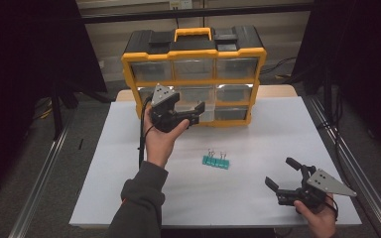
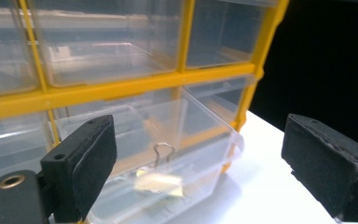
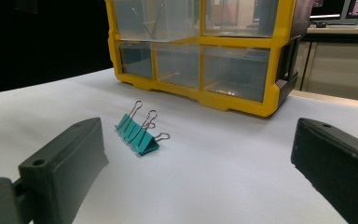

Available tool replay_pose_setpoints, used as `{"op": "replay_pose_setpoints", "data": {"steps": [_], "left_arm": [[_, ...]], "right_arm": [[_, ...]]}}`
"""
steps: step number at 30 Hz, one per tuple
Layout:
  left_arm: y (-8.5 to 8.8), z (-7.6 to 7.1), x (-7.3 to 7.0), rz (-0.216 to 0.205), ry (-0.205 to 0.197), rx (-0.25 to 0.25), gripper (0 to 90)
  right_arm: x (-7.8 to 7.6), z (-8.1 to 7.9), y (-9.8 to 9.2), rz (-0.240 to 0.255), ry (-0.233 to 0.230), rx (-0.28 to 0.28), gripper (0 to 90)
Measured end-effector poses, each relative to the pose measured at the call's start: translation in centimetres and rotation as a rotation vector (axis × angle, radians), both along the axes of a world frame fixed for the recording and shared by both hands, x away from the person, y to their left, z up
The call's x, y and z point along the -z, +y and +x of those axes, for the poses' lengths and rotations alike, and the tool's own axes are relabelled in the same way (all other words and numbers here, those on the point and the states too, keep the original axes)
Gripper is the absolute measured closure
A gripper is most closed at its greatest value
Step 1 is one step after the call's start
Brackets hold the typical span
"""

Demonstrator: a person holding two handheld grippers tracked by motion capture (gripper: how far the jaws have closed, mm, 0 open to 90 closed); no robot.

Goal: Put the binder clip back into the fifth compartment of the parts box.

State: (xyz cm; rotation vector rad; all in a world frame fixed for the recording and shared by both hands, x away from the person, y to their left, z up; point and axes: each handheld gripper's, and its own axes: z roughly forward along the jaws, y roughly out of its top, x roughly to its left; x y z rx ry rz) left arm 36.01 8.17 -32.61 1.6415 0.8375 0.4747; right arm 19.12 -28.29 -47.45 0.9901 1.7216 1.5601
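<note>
A yellow and black organizer [image 1: 194,52] with clear drawers stands at the back of the white table [image 1: 258,134]. My left gripper [image 1: 197,114] is held up in front of its lower rows, jaws open with nothing between them. Beyond the left gripper [image 2: 198,140], a clear drawer [image 2: 205,116] stands pulled out, with a binder clip [image 2: 161,179] lying inside. A small group of teal binder clips [image 1: 216,161] [image 3: 137,133] lies in the middle of the table. My right gripper [image 1: 279,171] [image 3: 198,130] rests open near the front right, pointing at the clips from a distance.
Metal rails [image 1: 44,173] run along both sides of the table, with dark floor beyond. The table's front edge [image 1: 203,224] lies close to the person's forearms. White surface stretches between the teal clips and the organizer.
</note>
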Motion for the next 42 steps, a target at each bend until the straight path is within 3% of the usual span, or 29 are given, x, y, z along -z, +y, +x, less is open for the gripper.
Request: {"op": "replay_pose_setpoints", "data": {"steps": [3, 5, 25, 30, 41, 42], "left_arm": [[-0.2, -0.7, 0.3, -0.031, 0.001, 0.008, 9.9], [0.0, -1.3, 0.5, -0.021, -0.002, 0.030, 9.7], [0.1, -4.1, 3.6, -0.004, -0.004, 0.068, 8.6], [-0.1, -4.3, 4.8, -0.004, 0.019, 0.071, 7.7], [-0.7, -4.6, 7.4, 0.061, 0.057, 0.081, 6.2], [-0.9, -4.7, 7.6, 0.050, 0.065, 0.081, 6.1]], "right_arm": [[0.0, 0.0, 0.0, 0.000, 0.000, 0.001, 2.4], [0.0, 0.0, 0.0, -0.001, -0.001, 0.001, 2.4], [0.0, 0.0, 0.1, -0.003, -0.004, -0.004, 2.4], [0.0, 0.0, 0.1, -0.004, 0.001, -0.007, 2.4], [0.0, 0.0, 0.1, -0.003, 0.000, -0.007, 2.4], [0.0, 0.0, 0.1, -0.004, -0.001, -0.006, 2.4]]}}
